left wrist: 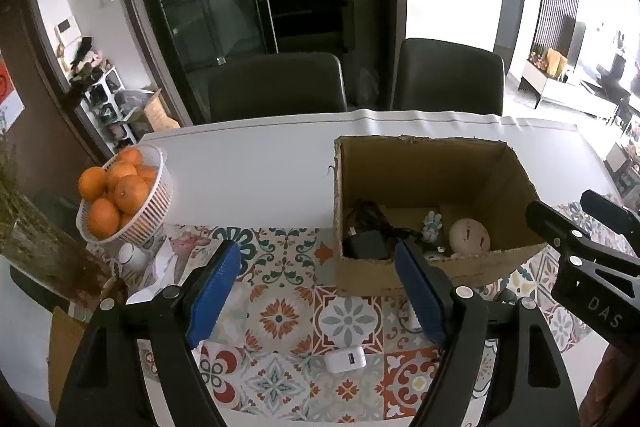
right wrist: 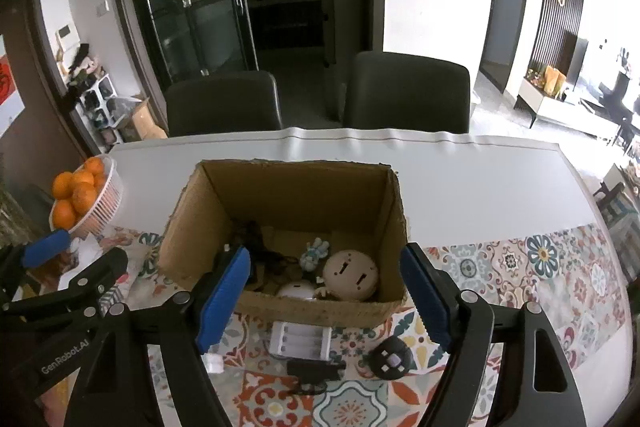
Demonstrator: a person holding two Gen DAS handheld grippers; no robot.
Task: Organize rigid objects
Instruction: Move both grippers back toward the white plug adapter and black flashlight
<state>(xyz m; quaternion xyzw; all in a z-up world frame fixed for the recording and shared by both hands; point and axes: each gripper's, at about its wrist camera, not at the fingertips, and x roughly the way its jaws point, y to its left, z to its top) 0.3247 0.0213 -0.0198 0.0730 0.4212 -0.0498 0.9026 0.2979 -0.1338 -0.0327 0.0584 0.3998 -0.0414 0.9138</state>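
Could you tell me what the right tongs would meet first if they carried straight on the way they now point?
Probably the near wall of the cardboard box, which sits between the open right tongs. Angled lower, they might reach the white battery holder first; depth is unclear.

Brown cardboard box (right wrist: 320,309), orange fruit (left wrist: 130,191), multicoloured patterned tablecloth (left wrist: 280,311)

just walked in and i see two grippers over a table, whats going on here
A person is tidying small rigid items into a cardboard box on a patterned tablecloth. Both the left gripper and the right gripper are open and hold nothing. The box already contains a black adapter with cable, a small figurine and a round beige device. Waiting outside, in front of the box: a white charger, a white battery holder, a black adapter and a round black gadget.
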